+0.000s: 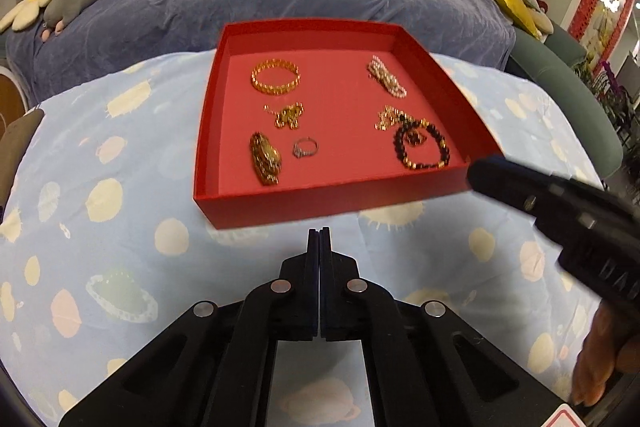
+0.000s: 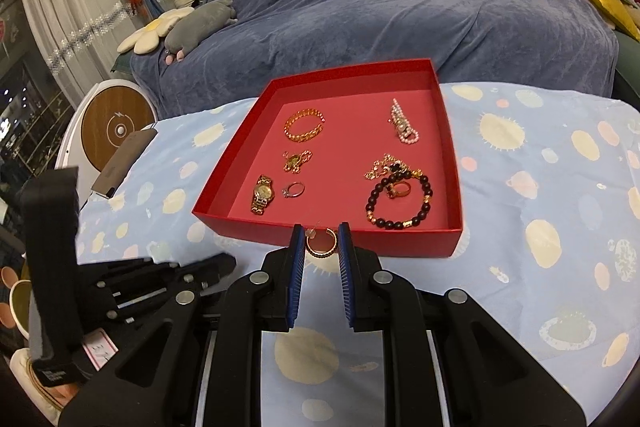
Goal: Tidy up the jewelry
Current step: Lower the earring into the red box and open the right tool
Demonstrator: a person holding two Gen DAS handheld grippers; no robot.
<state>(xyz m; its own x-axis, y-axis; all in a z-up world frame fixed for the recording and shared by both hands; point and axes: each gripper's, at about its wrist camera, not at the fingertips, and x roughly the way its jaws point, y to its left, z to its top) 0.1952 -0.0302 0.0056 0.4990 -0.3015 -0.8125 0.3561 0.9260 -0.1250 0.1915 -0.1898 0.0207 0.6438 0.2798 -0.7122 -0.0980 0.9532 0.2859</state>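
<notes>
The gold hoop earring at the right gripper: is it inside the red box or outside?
Outside. The gold hoop earring sits between the right gripper's blue-padded fingers, before the red box's near wall.

A sofa [image 2: 400, 7] under a blue-grey throw fills the upper frame; white curtains [image 2: 60, 7] hang at upper left; plush toys [image 2: 188, 23] lie on its left end; a patterned pale-blue tablecloth [image 2: 540, 187] spreads below.
</notes>
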